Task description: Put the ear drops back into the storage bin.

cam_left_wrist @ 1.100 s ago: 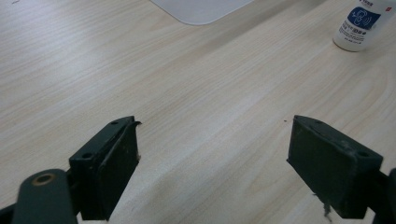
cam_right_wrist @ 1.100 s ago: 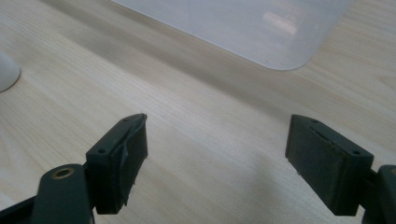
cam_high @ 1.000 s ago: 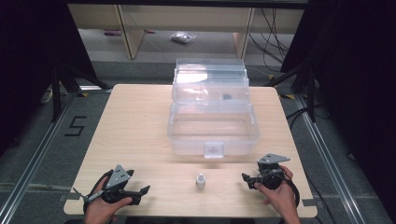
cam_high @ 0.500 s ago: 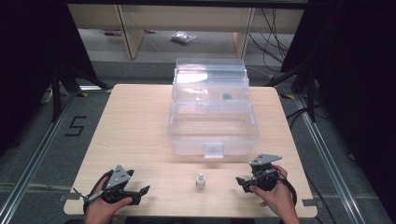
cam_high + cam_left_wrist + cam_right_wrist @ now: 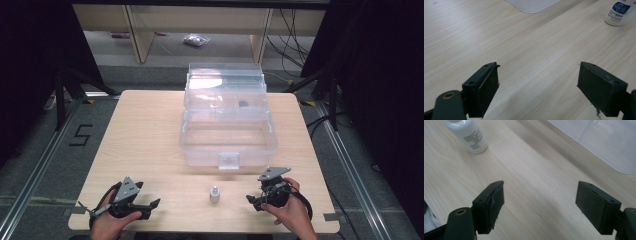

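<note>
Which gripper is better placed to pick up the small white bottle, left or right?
Probably the right. The right gripper is open, points at the bottle and sits nearer. The left gripper is open too, but farther away.

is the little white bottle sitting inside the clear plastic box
No, the white bottle stands on the bare table in front of the clear box, between the two grippers.

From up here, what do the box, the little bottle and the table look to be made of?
Box: clear glossy plastic, probably; the table shows through its walls. Bottle: white smooth plastic, it seems, with a printed label. Table: pale wood or wood-look laminate, matte, with visible grain lines.
</note>
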`<state>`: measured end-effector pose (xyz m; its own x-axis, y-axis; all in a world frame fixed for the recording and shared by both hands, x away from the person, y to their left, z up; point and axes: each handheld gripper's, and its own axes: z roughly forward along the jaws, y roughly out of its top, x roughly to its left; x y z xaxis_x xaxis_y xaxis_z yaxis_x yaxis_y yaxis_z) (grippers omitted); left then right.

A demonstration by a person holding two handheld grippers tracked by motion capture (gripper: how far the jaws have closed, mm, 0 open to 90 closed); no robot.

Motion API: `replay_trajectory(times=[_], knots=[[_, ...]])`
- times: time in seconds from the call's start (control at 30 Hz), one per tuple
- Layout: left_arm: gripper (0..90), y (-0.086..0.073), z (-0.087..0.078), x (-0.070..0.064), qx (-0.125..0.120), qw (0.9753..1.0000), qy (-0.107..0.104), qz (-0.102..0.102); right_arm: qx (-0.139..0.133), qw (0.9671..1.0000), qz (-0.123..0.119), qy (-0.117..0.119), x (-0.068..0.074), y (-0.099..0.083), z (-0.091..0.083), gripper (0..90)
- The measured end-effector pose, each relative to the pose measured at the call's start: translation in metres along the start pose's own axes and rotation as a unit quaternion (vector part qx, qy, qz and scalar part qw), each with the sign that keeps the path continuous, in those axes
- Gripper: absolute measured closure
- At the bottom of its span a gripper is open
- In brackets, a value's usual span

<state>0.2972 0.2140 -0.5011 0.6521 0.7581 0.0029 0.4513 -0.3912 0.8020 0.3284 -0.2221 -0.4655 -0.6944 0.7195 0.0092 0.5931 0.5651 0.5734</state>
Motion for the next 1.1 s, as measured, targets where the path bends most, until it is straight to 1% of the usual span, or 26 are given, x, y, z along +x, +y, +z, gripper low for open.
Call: replay_trajectory(times=[0.07,0.1,0.13,0.2,0.23,0.27,0.3,0.33,0.4,0.47,0.5,0.53,0.6,0.63,0.7,0.73,0.77,0.8,0.87,0.9,0.97,1.07,1.1], knots=[[16.3,0.000,0.000,0.000,0.001,1.0000,0.000,0.001,0.003,1.0000,-0.004,0.000,0.001,0.001,0.000,23.7],[16.3,0.000,0.000,0.000,0.000,1.0000,0.001,0.001,0.008,0.9999,-0.006,0.007,0.002,0.003,-0.001,23.7],[16.3,0.000,0.000,0.000,0.000,1.0000,0.001,0.001,0.006,0.9999,-0.012,0.002,0.003,0.004,0.000,23.7],[16.3,0.000,0.000,0.000,0.001,1.0000,0.003,0.001,0.013,0.9997,-0.021,0.007,0.006,0.007,0.000,23.7],[16.3,0.000,0.000,0.000,0.001,1.0000,0.003,0.001,0.009,0.9995,-0.031,-0.002,0.006,0.008,0.002,23.7],[16.3,0.000,0.001,0.000,0.002,1.0000,0.002,0.003,0.012,0.9994,-0.031,0.004,0.008,0.010,0.001,23.7],[16.3,0.000,0.001,0.000,0.003,1.0000,0.002,0.003,0.020,0.9989,-0.039,0.014,0.009,0.012,0.001,23.7],[16.3,0.000,0.001,0.000,0.003,1.0000,0.003,0.003,0.030,0.9985,-0.043,0.012,0.013,0.016,0.002,23.8],[16.3,0.000,0.001,0.000,0.003,1.0000,0.004,0.005,0.032,0.9986,-0.040,0.014,0.015,0.018,0.003,23.9],[16.3,0.000,0.001,0.000,0.001,1.0000,0.004,0.005,0.037,0.9969,-0.063,0.030,0.017,0.022,0.006,24.1],[16.3,0.000,0.001,0.000,0.002,1.0000,0.003,0.005,0.038,0.9972,-0.057,0.031,0.020,0.023,0.006,24.2],[16.3,0.000,0.000,0.001,0.007,0.9999,0.004,0.013,0.048,0.9972,-0.047,0.034,0.023,0.024,0.005,24.4],[16.3,0.000,0.000,0.001,0.008,0.9999,0.003,0.014,0.040,0.9950,-0.082,0.042,0.023,0.028,0.008,24.5],[16.3,0.000,0.000,0.001,0.007,0.9999,0.003,0.014,0.050,0.9951,-0.075,0.040,0.026,0.030,0.007,24.7],[16.3,0.000,0.000,0.001,0.007,0.9999,0.003,0.013,0.051,0.9938,-0.087,0.048,0.028,0.033,0.008,24.7],[16.3,0.000,0.001,0.000,0.002,1.0000,0.003,0.007,0.051,0.9932,-0.091,0.051,0.029,0.035,0.009,24.8],[16.3,0.000,0.001,0.000,0.002,1.0000,0.003,0.006,0.055,0.9927,-0.094,0.052,0.032,0.037,0.010,24.8],[16.3,0.000,0.001,0.000,0.002,1.0000,0.003,0.006,0.054,0.9915,-0.104,0.055,0.032,0.039,0.011,25.0],[16.4,0.000,0.001,0.000,0.002,1.0000,0.003,0.007,0.063,0.9901,-0.111,0.058,0.039,0.045,0.015,26.0],[16.4,0.000,0.000,0.000,0.003,1.0000,0.003,0.008,0.063,0.9901,-0.111,0.058,0.039,0.045,0.015,26.0],[16.4,0.000,0.001,0.000,0.003,1.0000,0.002,0.008,0.068,0.9874,-0.129,0.063,0.043,0.050,0.019,27.0],[16.4,0.000,0.001,0.000,0.004,0.9999,0.002,0.010,0.076,0.9848,-0.142,0.065,0.049,0.057,0.023,28.0],[16.4,0.000,0.001,0.000,0.004,0.9999,0.000,0.010,0.079,0.9833,-0.151,0.065,0.051,0.060,0.025,28.5]])
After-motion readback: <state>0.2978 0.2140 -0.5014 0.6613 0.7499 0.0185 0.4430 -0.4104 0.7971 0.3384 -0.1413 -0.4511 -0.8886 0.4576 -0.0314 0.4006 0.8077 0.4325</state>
